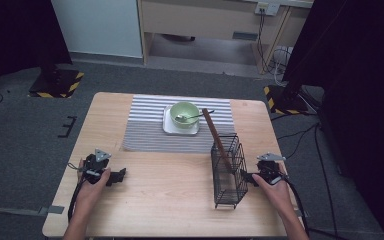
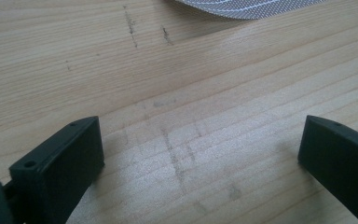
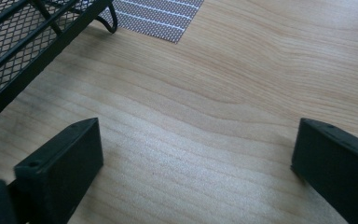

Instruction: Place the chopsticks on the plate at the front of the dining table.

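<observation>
A green bowl [image 1: 184, 114] with a spoon [image 1: 189, 117] in it sits on a white square plate [image 1: 167, 128] on a grey striped mat [image 1: 145, 125] at the table's far middle. A black wire basket [image 1: 227, 172] stands at the right, with a brown stick [image 1: 213, 132] leaning out of it. My left gripper [image 1: 121, 174] rests low over bare wood at the left, open, nothing between its jaws [image 2: 200, 149]. My right gripper [image 1: 244, 176] sits just right of the basket, open and empty [image 3: 198, 154]; the basket's mesh [image 3: 18, 42] is at its left.
The wooden table [image 1: 170, 200] has bare wood between the two grippers and along its front edge. Past the table lie a grey floor, a cabinet with cables [image 1: 275, 55] and black stands with striped bases [image 1: 55, 82].
</observation>
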